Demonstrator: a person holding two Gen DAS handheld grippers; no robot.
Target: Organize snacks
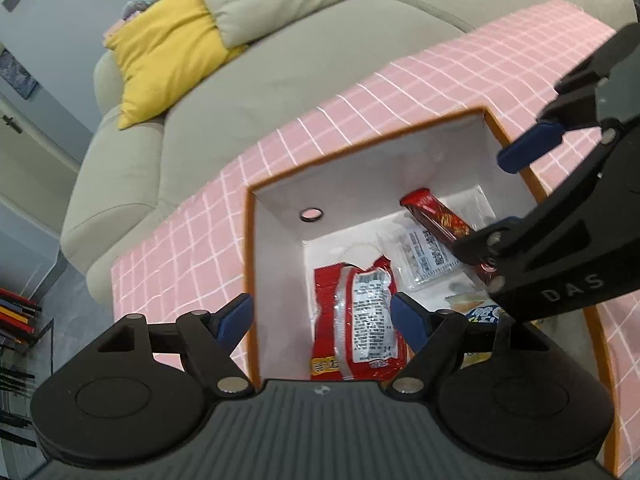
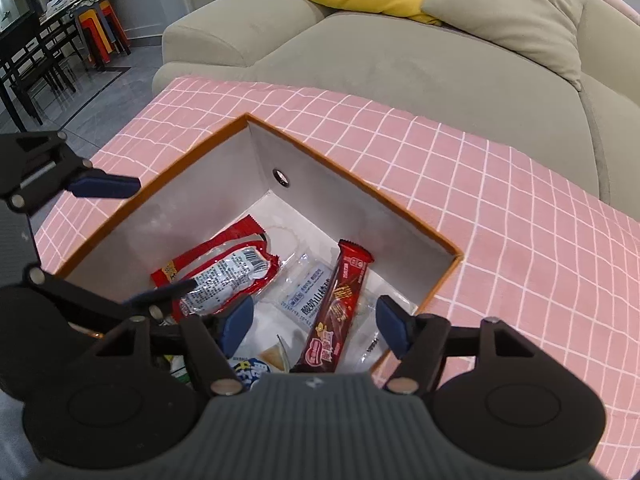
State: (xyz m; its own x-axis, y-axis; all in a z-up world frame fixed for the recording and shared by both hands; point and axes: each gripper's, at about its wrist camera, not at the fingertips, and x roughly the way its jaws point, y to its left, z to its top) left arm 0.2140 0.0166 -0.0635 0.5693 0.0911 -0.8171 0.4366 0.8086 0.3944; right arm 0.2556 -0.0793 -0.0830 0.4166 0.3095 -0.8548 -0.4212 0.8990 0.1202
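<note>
Left gripper (image 1: 322, 320): jaws spread wide, nothing between the blue pads; it hangs over the near-left corner of the box, just above the red sausage pack.
Right gripper (image 2: 316, 326): jaws parted and empty; the chocolate wafer bar lies in the box below the gap, apart from both pads.
Red sausage pack (image 2: 224, 276): flat on the box floor, label side up.
Chocolate wafer bar (image 2: 340, 308): propped at a slant, its top end leaning toward the far wall, resting on other packets.
Clear candy bag (image 2: 304, 292): lying flat between the two red items, partly under the bar.
Blue-and-white packet (image 2: 250, 372): at the near edge, mostly hidden behind the right gripper.
Box (image 2: 360, 216): orange rim, white inside, standing on the pink checked surface (image 2: 500, 216); sofa (image 2: 400, 64) behind.
Snacks left outside: none visible on the cloth.
Risk, collision: both grippers crowd the same opening, so a careless move could knock one against the other.
Risk, snagging: a pad catching the orange rim could drag the light box.
Risk, sliding: the slanted bar may slip down.
</note>
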